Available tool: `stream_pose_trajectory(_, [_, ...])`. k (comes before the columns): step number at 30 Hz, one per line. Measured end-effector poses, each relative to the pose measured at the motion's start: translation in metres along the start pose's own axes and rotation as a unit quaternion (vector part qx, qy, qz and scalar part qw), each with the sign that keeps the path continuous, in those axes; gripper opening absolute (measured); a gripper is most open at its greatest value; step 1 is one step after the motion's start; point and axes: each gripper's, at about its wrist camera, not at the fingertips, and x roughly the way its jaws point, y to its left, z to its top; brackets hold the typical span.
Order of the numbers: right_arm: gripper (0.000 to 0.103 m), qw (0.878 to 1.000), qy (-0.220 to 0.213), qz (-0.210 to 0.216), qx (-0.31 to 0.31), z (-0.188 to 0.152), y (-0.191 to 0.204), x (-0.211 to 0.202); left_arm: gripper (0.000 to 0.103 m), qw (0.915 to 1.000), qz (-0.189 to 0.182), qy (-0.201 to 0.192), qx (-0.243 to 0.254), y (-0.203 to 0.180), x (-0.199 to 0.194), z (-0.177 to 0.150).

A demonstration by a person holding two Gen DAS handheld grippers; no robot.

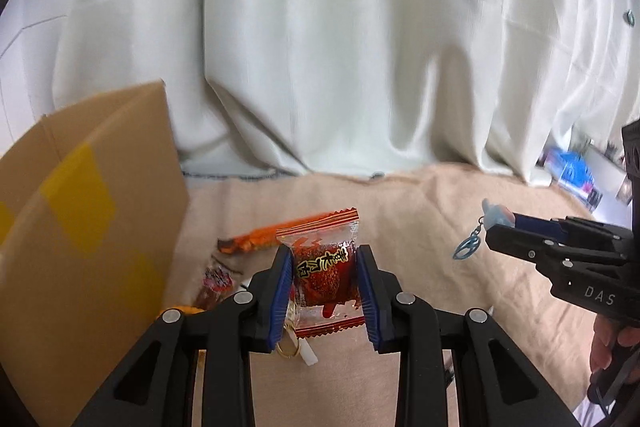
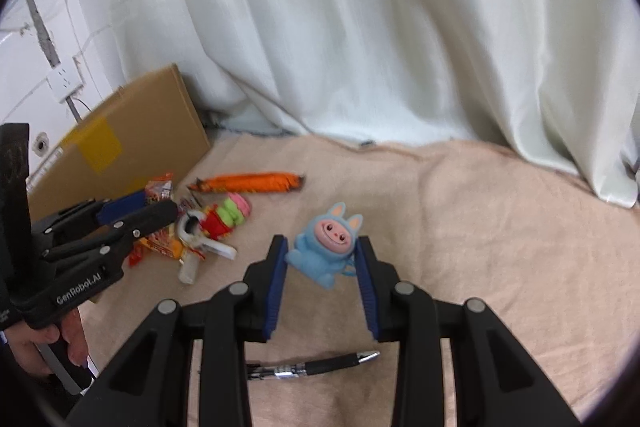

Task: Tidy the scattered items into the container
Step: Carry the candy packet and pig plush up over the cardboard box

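The left tongs (image 1: 325,269) gripped a red snack packet (image 1: 323,273) above the beige blanket (image 1: 400,219), beside the cardboard box (image 1: 80,211); the right tongs (image 2: 322,255) clasped a blue bunny-eared figurine (image 2: 326,247).

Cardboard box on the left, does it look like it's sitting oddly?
Yes. The cardboard box looks tipped on its side against the curtain, showing a taped yellow face rather than any visible opening.

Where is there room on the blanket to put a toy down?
Bare blanket lies right of the blue toy, toward the curtain. It is crowded by the box, around the orange wrapper and snacks.
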Motion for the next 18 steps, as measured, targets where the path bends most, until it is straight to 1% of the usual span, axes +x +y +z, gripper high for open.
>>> stream_pose_trajectory(3, [0.038, 1.0, -0.021, 0.003, -0.006, 0.007, 0.005, -0.015, 0.032, 0.9999, 0.005, -0.011, 0.003, -0.002, -0.01, 0.005])
stream_pose_trajectory(5, [0.038, 1.0, -0.03, 0.004, -0.009, 0.011, 0.007, -0.022, 0.032, 0.9998, 0.001, -0.017, 0.002, -0.003, -0.016, 0.008])
stream_pose_trajectory(12, [0.038, 0.998, -0.057, 0.002, -0.008, 0.021, 0.012, -0.04, 0.032, 0.9998, 0.002, -0.022, 0.001, 0.0, -0.029, 0.014])
stream_pose_trajectory(15, [0.038, 0.998, -0.066, 0.002, -0.007, 0.025, 0.017, -0.047, 0.032, 0.9997, 0.005, -0.023, -0.009, 0.007, -0.033, 0.018])
stream_pose_trajectory(18, [0.038, 0.997, -0.074, 0.005, -0.008, 0.029, 0.022, -0.049, 0.032, 0.9991, -0.002, -0.035, -0.023, 0.014, -0.041, 0.024])
